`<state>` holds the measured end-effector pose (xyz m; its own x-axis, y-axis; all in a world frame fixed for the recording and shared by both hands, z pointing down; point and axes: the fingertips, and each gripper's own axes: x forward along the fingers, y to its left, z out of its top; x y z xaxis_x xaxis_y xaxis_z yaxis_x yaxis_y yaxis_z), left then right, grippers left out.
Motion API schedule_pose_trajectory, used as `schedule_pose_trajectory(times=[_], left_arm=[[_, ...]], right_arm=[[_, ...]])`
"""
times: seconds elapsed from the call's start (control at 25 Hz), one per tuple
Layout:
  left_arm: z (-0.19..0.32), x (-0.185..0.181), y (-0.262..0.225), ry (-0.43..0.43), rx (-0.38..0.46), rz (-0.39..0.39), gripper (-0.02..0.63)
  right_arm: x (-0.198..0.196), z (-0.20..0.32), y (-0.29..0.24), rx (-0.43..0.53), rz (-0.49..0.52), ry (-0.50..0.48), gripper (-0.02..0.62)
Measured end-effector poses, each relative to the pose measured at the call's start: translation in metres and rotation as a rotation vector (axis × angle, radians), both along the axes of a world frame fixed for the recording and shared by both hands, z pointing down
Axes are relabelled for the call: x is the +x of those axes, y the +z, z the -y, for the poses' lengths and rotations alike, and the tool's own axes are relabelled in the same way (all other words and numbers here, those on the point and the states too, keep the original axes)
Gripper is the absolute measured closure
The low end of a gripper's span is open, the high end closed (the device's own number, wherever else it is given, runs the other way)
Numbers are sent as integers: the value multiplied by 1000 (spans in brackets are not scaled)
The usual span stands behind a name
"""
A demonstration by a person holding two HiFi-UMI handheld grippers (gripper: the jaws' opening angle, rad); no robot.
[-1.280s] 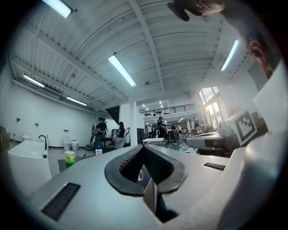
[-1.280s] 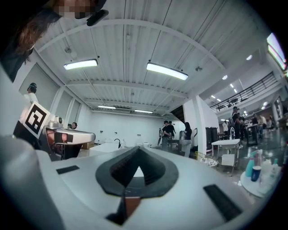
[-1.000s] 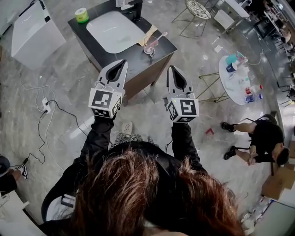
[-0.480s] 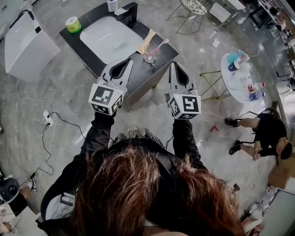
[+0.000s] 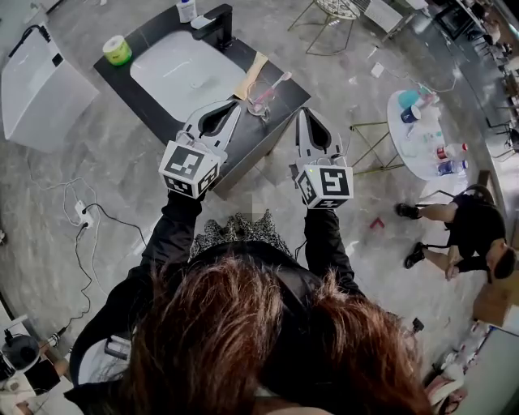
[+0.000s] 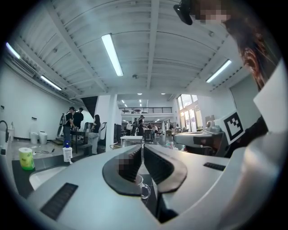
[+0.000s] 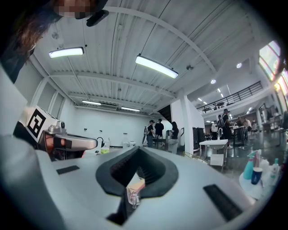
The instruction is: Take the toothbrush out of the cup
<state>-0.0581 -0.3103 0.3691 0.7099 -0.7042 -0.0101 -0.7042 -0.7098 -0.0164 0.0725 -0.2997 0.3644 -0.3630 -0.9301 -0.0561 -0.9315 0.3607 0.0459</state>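
A clear glass cup (image 5: 261,99) stands near the front right corner of the black counter (image 5: 150,36), with a pink toothbrush (image 5: 277,81) leaning out of it to the upper right. My left gripper (image 5: 236,103) is shut and empty, its tips over the counter just left of the cup. Right of the cup my right gripper (image 5: 303,112) is also shut and empty, at the counter's corner. In the left gripper view the cup (image 6: 142,188) shows low beneath the shut left gripper (image 6: 142,146). In the right gripper view the cup (image 7: 133,196) peeks under the shut right gripper (image 7: 137,148).
A white sink basin (image 5: 182,73) fills the counter's middle, with a black tap (image 5: 215,20), a bottle (image 5: 186,8) and a green roll (image 5: 117,50) behind it. A tan board (image 5: 250,74) lies by the cup. Right: a round white table (image 5: 409,138), a seated person (image 5: 466,239). Left: a white box (image 5: 36,81).
Both grippers have moved forward to the counter and now flank the cup. Both stay shut.
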Motion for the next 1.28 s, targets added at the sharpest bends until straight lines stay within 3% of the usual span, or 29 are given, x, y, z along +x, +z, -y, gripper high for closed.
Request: schedule_pose_trajectory(times=[0.32, 0.6, 0.72, 0.88, 1.12, 1.28], left_arm=[[41, 20, 8, -11, -25, 22, 597], [70, 46, 24, 37, -43, 97, 592], [83, 55, 39, 55, -75, 153, 440], [99, 65, 59, 97, -108, 225, 419], [119, 83, 100, 203, -144, 425, 419], [126, 94, 112, 262, -170, 497, 419]], right_arm=[[13, 38, 3, -9, -3, -33, 591], [29, 66, 10, -25, -10, -42, 591], [36, 75, 13, -38, -10, -34, 592], [45, 84, 16, -48, -3, -27, 591], [49, 95, 25, -70, -17, -31, 591], [50, 99, 29, -83, -20, -29, 591]])
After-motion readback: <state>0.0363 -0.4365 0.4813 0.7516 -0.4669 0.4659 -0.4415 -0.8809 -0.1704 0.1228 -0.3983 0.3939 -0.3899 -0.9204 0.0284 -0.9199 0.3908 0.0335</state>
